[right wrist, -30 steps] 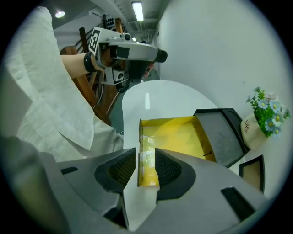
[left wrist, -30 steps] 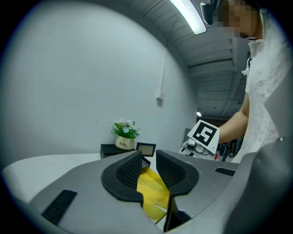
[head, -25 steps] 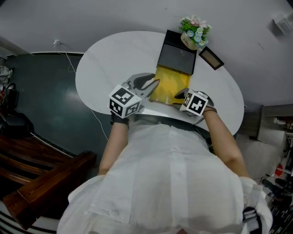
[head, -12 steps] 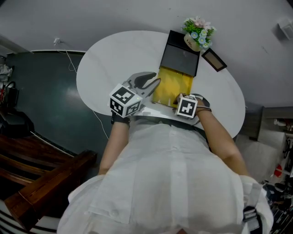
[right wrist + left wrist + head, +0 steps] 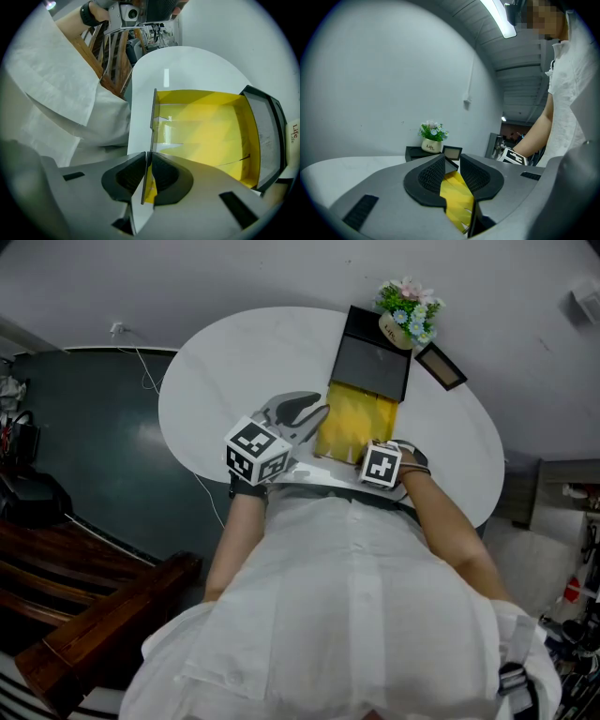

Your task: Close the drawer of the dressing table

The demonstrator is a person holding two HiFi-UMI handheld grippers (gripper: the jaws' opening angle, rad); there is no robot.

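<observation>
Right fingers closing on person-facing drawer

My left gripper sits nearly level, its fingers apart with nothing gripped. My right gripper points steeply down at the end of a bare forearm. Its fingers are closing on the thin drawer front, which stands edge-on between the pads.
</observation>
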